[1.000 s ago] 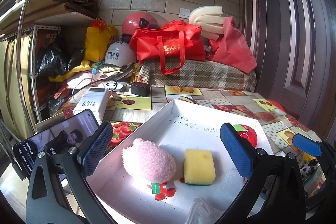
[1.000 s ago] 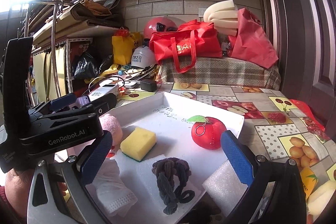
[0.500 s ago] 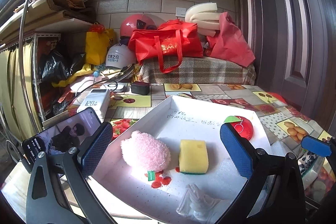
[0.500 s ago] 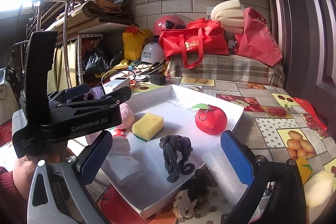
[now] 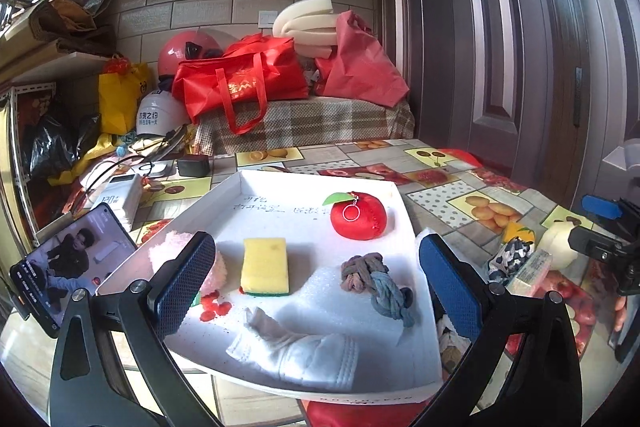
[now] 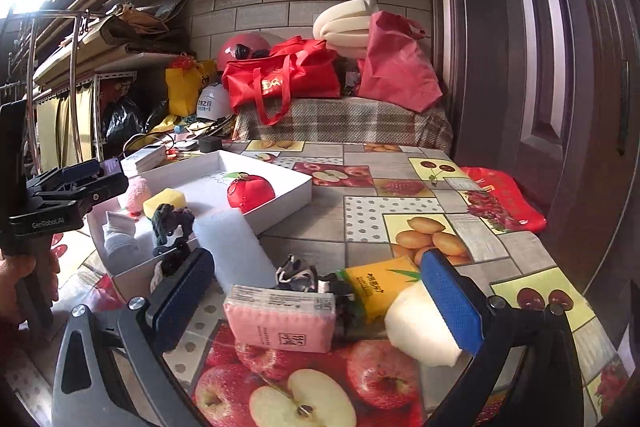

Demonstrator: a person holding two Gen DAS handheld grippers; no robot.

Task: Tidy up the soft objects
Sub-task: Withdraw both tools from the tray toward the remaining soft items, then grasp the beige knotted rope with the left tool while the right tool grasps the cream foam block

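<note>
Both grippers' jaws spread wide, empty. Left gripper point(image 5: 316, 279) over white tray point(image 5: 412, 239) w/ sponge point(image 5: 265, 265); right gripper point(image 6: 320, 295) over pink pack point(image 6: 280, 319) nr counter's front edge.

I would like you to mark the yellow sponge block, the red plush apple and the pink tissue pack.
Yellow sponge block point(image 5: 265, 263), left wrist view, middle of its top face.
Red plush apple point(image 5: 360, 215), left wrist view, its front.
Pink tissue pack point(image 6: 280, 323), right wrist view, its front face.
</note>
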